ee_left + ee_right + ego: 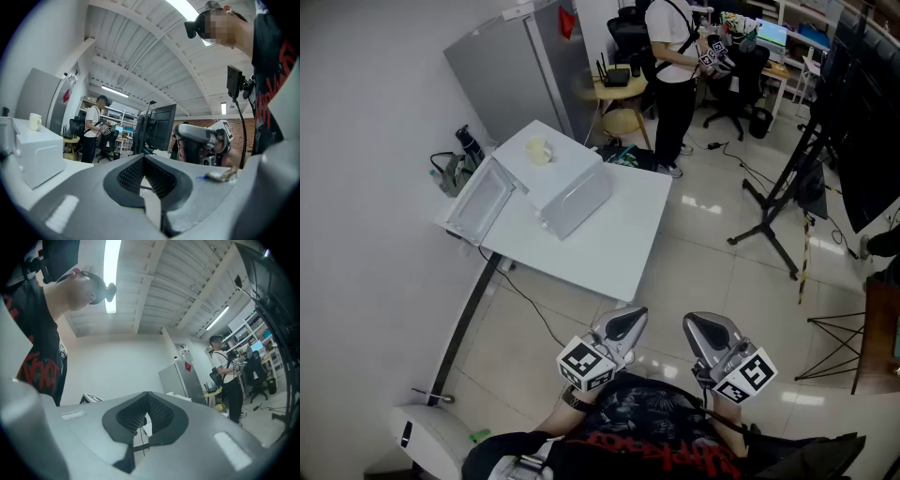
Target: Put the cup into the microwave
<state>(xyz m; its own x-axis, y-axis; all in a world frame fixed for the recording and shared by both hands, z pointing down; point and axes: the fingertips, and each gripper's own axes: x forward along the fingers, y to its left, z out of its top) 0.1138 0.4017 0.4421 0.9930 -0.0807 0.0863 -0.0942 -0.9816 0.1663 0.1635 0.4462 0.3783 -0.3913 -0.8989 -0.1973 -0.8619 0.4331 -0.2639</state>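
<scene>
Closest to us, held by our chest, the left gripper (623, 323) and right gripper (711, 328) both have their jaws pressed together with nothing between them. The cup (538, 151) stands upright on top of the microwave (572, 178), well apart from both grippers, ahead and to our left across open floor. We judge the left gripper the nearer one, since the cup lies on its side. We cannot make out which way the handle points. The microwave door (483, 200) hangs open at the left end, near the table (623, 239) edge by the wall, so that side looks tight for swinging a hand in. The near half of the table is bare. A cable (530, 305) trails on the floor beside the table leg, which we would need to step past.
</scene>
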